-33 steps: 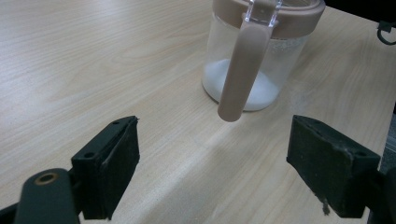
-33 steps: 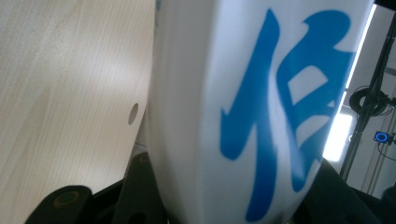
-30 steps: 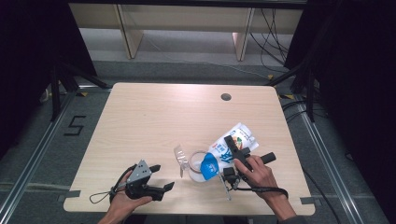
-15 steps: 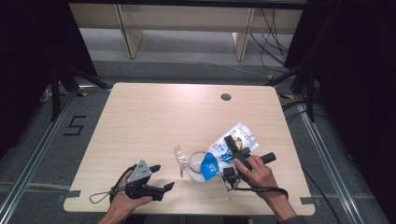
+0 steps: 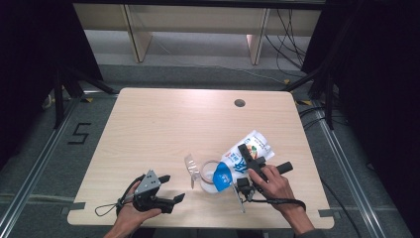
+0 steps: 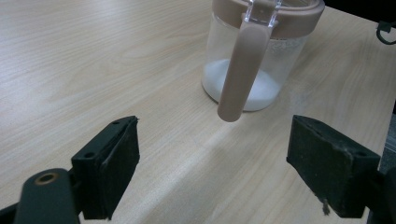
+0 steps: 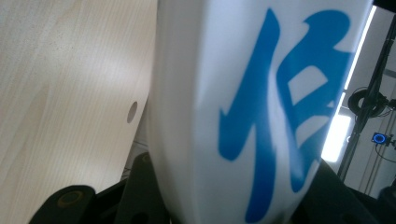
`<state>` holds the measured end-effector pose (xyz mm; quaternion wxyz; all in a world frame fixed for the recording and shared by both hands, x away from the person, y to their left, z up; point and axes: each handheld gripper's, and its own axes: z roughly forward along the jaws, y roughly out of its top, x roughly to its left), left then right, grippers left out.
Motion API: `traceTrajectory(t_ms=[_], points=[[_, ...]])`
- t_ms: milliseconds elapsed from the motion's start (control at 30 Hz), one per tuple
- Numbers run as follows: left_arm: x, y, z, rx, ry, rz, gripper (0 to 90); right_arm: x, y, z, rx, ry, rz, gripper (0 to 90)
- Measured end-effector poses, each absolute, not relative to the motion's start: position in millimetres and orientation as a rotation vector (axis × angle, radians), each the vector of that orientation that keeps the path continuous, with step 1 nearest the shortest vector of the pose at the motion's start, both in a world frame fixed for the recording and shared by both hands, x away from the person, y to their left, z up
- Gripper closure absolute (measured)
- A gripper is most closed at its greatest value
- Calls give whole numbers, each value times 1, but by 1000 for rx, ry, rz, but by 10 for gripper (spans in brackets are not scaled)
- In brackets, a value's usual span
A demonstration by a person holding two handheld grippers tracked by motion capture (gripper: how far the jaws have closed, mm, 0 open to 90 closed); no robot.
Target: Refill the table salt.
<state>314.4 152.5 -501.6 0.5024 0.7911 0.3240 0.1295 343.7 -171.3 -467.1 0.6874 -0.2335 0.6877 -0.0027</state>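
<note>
1. One white plastic pouch with blue print (image 5: 246, 153), tilted over the clear pink-lidded jar (image 5: 210, 174), sat at the table's (image 5: 163, 124) five o'clock.
2. Right gripper (image 5: 250, 161) clamped the pouch; nothing had shifted, so pouring likely continued.
3. Left gripper (image 5: 168, 188) rested open, empty, at seven o'clock.

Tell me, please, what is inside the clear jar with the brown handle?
A shallow layer of white powder lies at the bottom of the jar. From above, the white bag tilted over its mouth by the right gripper covers part of the inside.

Bare wooden table (image 5: 163, 124) with a round hole (image 5: 239, 103), perhaps for cables.
</note>
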Motion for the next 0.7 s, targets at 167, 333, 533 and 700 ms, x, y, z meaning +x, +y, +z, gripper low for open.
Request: traceTrajectory(t_ms=[167,333,533,700], points=[[314,152,-502,1910,792,315,164,343,-171,-467,-523,1536,-2,644],[314,153,-501,1913,790,317,164,343,-171,-467,-523,1534,-4,645],[314,152,-502,1911,782,313,164,343,-172,-469,-486,1556,2,648],[314,153,-502,1911,781,313,164,343,-172,-469,-486,1555,3,650]])
